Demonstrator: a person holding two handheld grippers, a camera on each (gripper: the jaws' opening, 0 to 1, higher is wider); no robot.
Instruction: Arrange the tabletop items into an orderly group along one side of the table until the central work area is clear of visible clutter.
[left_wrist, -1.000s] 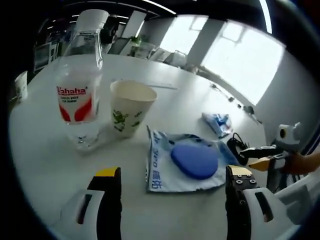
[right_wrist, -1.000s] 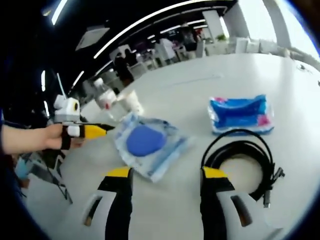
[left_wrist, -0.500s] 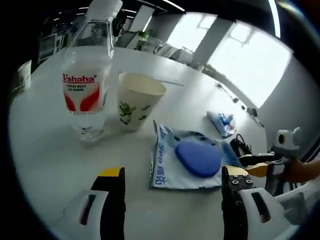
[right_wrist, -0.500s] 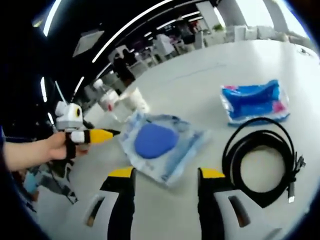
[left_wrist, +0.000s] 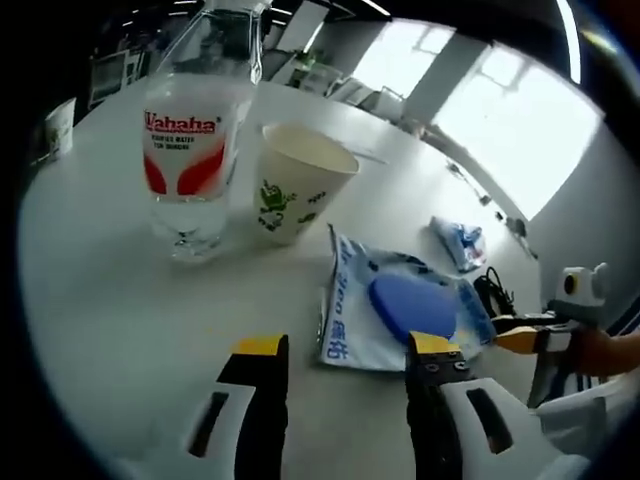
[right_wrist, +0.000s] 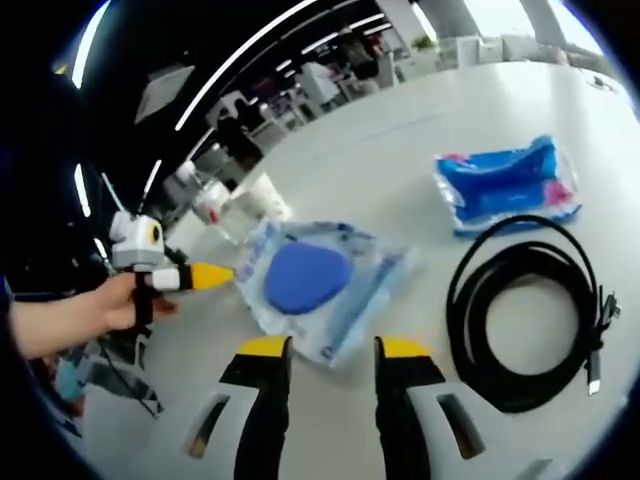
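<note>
Right gripper view: open right gripper (right_wrist: 330, 348) hovering just short of blue-padded packet (right_wrist: 318, 285), coiled cable (right_wrist: 528, 322) beside it, left gripper (left_wrist: 345, 346) likewise open.

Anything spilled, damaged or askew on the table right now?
No spill or damage shows. The water bottle and paper cup stand upright side by side. The clear packet with a blue pad, the blue wipes pack and the coiled black cable lie scattered mid-table, not yet grouped.

Clear glossy plastic bottle (left_wrist: 195, 150), matt paper cup (left_wrist: 295, 195), crinkled shiny plastic pouch (right_wrist: 325, 290) (smooth blue pad inside), black rubbery cable (right_wrist: 525, 320), smooth white bench (left_wrist: 100, 290).
</note>
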